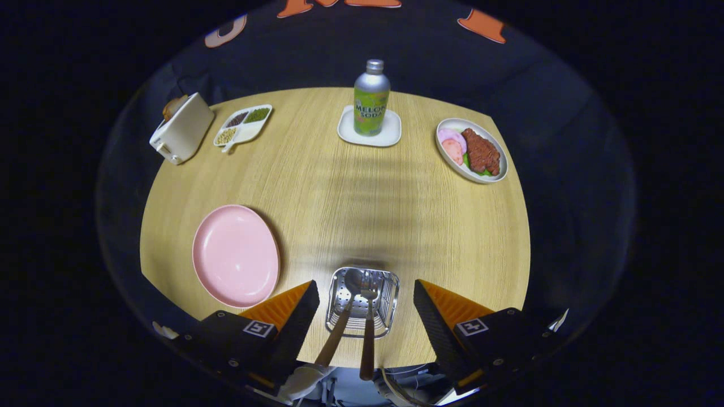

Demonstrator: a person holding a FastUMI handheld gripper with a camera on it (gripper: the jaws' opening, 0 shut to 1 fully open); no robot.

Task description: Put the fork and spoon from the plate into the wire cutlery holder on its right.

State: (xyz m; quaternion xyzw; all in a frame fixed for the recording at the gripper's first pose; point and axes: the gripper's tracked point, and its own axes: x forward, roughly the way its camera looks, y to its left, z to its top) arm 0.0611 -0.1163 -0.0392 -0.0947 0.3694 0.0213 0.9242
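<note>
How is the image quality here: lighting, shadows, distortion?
Gripper view: fisheye bends the table edges into curves; lit from above, with a soft banded shadow running from the bottle toward the holder; centre sharp, the spoon and fork clear in the holder, between the open gripper fingers; the booth beyond the table falls dark.

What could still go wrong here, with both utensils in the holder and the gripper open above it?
1. The spoon and fork handles rise between the gripper fingers; a sideways exit could catch them.
2. A caught handle might tip the cutlery holder, which looks light.
3. The holder sits near the table edge, so a shove could send it off.
</note>
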